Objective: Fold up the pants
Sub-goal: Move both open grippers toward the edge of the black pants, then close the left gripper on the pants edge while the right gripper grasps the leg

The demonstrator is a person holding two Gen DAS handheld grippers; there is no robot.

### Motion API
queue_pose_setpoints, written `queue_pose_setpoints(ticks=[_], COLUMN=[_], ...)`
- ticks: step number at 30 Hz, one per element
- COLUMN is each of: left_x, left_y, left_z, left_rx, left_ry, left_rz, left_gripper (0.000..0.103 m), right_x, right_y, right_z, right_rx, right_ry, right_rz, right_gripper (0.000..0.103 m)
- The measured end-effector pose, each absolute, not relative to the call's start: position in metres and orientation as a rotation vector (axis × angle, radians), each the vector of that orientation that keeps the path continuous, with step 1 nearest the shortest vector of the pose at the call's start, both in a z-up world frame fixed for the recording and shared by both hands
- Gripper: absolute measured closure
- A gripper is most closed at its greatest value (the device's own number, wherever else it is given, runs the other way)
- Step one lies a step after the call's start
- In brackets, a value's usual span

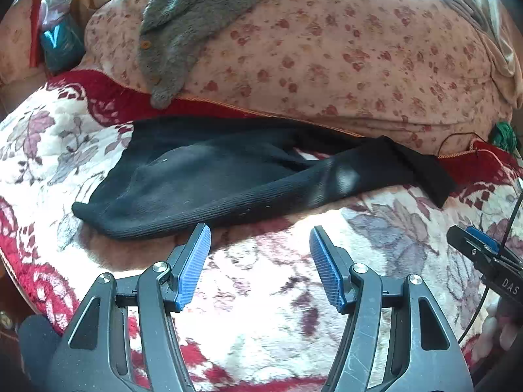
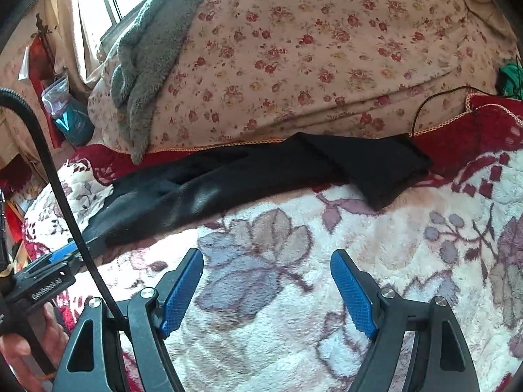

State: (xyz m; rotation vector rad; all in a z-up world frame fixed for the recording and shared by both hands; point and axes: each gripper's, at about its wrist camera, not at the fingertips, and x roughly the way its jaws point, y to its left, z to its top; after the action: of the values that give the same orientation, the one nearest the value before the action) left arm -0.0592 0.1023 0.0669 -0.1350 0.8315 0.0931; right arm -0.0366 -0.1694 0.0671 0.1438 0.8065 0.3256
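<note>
- Left wrist view: the left gripper (image 1: 260, 238) hangs over a fluffy flowered blanket (image 1: 268, 281) with its jaws spread wide and nothing between the blue pads (image 1: 193, 268).
- The black pants (image 1: 202, 176) lie stretched across the blanket just beyond the fingertips, not touched by them. One rounded end lies toward the left near the left pad; the other end reaches right, where a flat piece (image 1: 421, 170) lies folded over at an angle.
- Behind the pants rises a pink flowered quilt (image 1: 327, 52), with a grey fleece garment (image 1: 183, 19) draped over its upper left.
- At the right edge the right gripper (image 1: 483, 251) shows from the side, with a black cable (image 1: 510, 222) running past it.
- Right wrist view: the right gripper (image 2: 266, 258) also hangs over the blanket (image 2: 408, 245), jaws wide apart and empty.
- The pants (image 2: 228, 183) lie well ahead of it, along the foot of the quilt (image 2: 310, 49), with the folded end (image 2: 379, 163) toward the right.
- The left gripper (image 2: 55, 261) shows at the left edge, close to the near end of the pants, with a hand (image 2: 19, 349) beneath it.
- A cable (image 2: 62, 189) curves down the left side.
</note>
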Motion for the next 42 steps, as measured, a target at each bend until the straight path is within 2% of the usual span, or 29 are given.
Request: queue_pose_setpoints(ticks=[11, 19, 28, 42], left_x=[-0.061, -0.060, -0.045, -0.026], left_y=[0.137, 0.159, 0.165, 0.144], left_z=[0.049, 0.046, 0.042, 0.035], left_rx=[-0.190, -0.244, -0.262, 0.032], left_ry=[0.879, 0.858, 0.864, 0.873], left_rz=[0.175, 0.193, 0.191, 0.066], left_gripper=[0.040, 0.040, 0.040, 0.040], right_x=[0.008, 0.067, 0.092, 0.117], right_y=[-0.203, -0.215, -0.215, -0.215], right_z=[0.051, 0.032, 0.023, 0.020], right_rx=[0.089, 0.063, 0.040, -0.036], right_ry=[0.807, 0.847, 0.865, 0.883], right_rz=[0.244, 0.189, 0.196, 0.207], right_gripper=[0.037, 0.037, 0.037, 0.037])
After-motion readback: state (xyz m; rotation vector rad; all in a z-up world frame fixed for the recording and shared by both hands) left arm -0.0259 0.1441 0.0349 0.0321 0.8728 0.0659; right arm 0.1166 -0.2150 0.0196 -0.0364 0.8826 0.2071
